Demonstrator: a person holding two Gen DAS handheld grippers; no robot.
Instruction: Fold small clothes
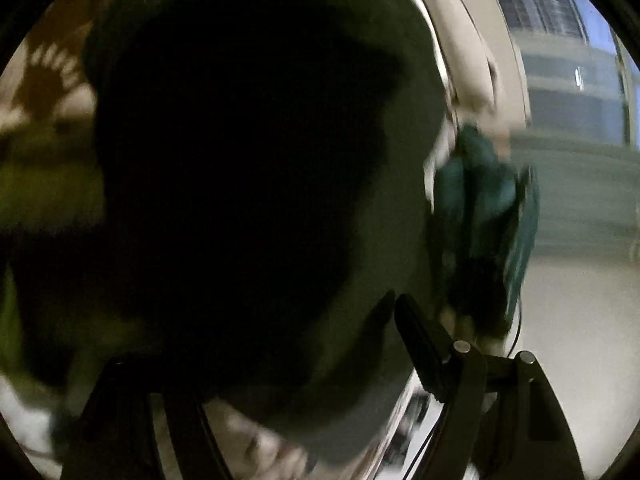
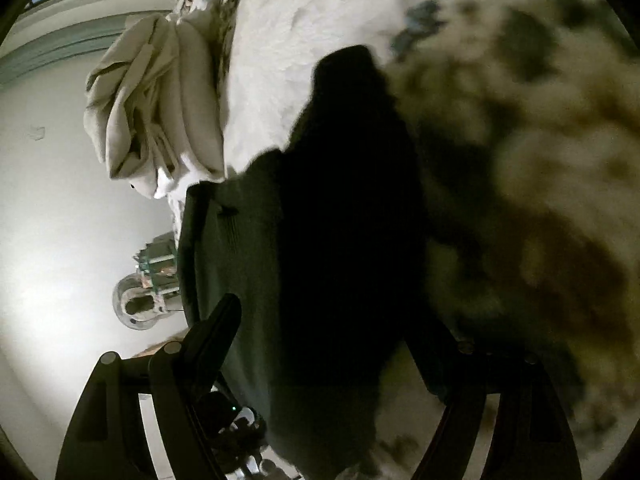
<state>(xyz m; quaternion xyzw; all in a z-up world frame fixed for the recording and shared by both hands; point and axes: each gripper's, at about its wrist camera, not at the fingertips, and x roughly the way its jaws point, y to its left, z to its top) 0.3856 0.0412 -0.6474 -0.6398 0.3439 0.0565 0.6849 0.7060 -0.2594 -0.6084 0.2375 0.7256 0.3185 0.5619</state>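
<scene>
A dark green garment is being seen spread on a patterned bedcover, filling the middle of both wrist views. In the right wrist view it is lying between the two black fingers of the right hand-held gripper, whose jaws are standing wide apart; the left finger is showing at the cloth's edge, while the right finger is being lost in shadow over the cover. Whether the pads are touching the cloth cannot be told. Beyond the garment, a bundle of cream cloth is being seen at the bedcover's edge, with pale floor beside it.

In the left wrist view, heavily blurred, the dark garment is covering most of the frame and lying between the fingers of the left hand-held gripper. Its jaws are standing apart, the right finger being seen just beside the cloth's edge; a grip cannot be told. A teal cloth is being seen nearby.
</scene>
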